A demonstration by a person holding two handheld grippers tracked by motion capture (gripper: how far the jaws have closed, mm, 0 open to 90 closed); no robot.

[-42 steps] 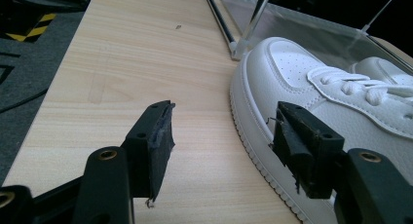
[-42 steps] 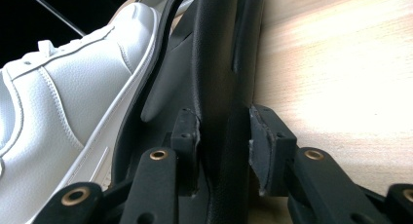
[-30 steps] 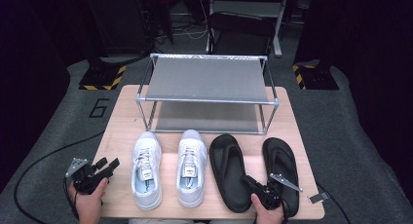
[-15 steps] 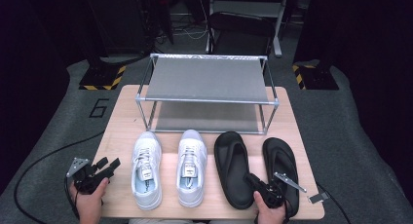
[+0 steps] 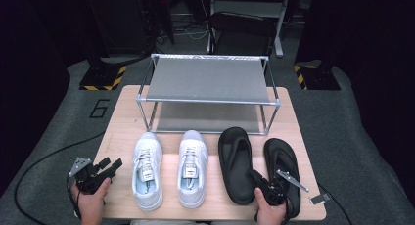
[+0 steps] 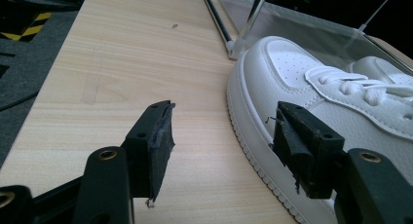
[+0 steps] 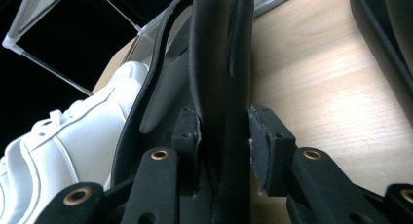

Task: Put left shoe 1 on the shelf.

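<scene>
Left gripper [image 5: 111,165] rests at the counter's [image 5: 122,112] 8 o'clock corner, jaws wide apart and empty, just beside the left white sneaker [image 5: 148,170]. Right white sneaker [image 5: 192,167] lies at 6 o'clock. Left black sandal [image 5: 238,162] sits at 5 o'clock. Right gripper [image 5: 260,178] is clamped on this sandal's heel-side edge. Right black sandal [image 5: 283,161] lies at 4 o'clock. Shoe rack [image 5: 208,80] stands at 12 o'clock.

Lab or test studio — dark room, hazard-striped stand bases [image 5: 103,81], floor cables [image 5: 46,156], numbered grey mat [image 5: 100,108]
</scene>
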